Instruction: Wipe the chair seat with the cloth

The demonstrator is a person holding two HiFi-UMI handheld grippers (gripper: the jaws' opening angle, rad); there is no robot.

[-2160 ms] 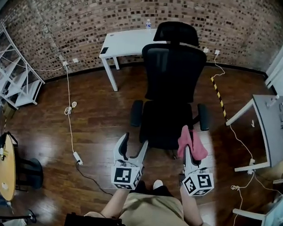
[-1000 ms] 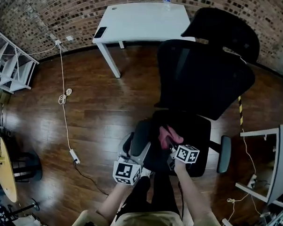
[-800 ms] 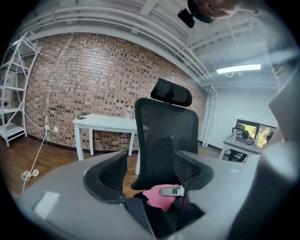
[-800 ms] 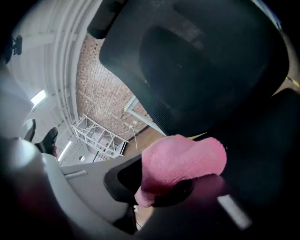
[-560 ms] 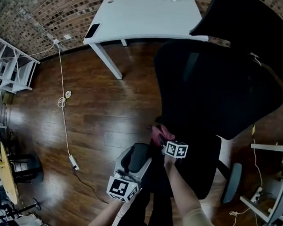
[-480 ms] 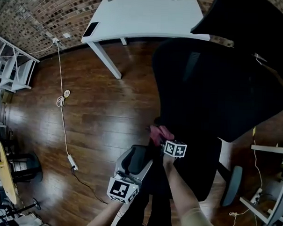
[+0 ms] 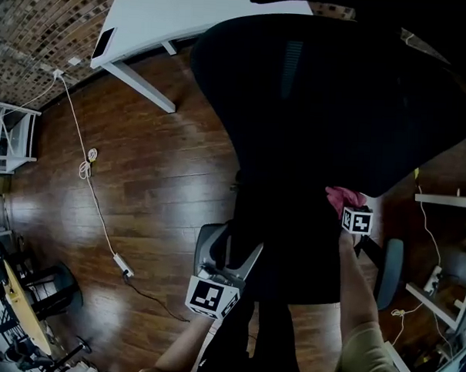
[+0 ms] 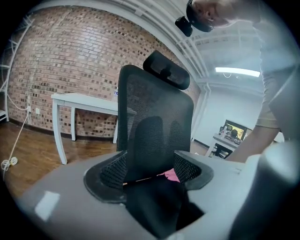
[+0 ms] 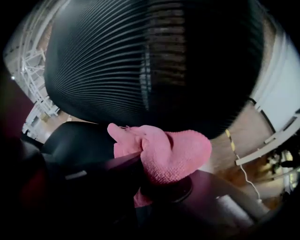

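Note:
The black office chair's seat [image 7: 292,246] lies below its big mesh backrest [image 7: 337,93]. My right gripper [image 7: 346,208] is shut on a pink cloth [image 7: 340,198] and holds it at the seat's back right, just under the backrest. In the right gripper view the bunched cloth [image 9: 173,150] bulges over the dark jaws of the right gripper [image 9: 150,173]. My left gripper [image 7: 232,249] straddles the chair's left armrest [image 7: 221,252], jaws wide, with the armrest filling the gap. Seen from the left gripper [image 8: 150,197], the backrest [image 8: 154,126] rises ahead and a bit of cloth [image 8: 171,176] shows.
A white desk [image 7: 186,17] stands behind the chair by the brick wall. A white cable with a power brick [image 7: 122,263] trails over the wood floor on the left. The right armrest [image 7: 389,265] and another desk's legs [image 7: 448,202] are at the right.
The right gripper has carried the pink cloth from the seat's back left across to its back right. The left gripper stays on the left armrest. The head camera has leaned further over the chair.

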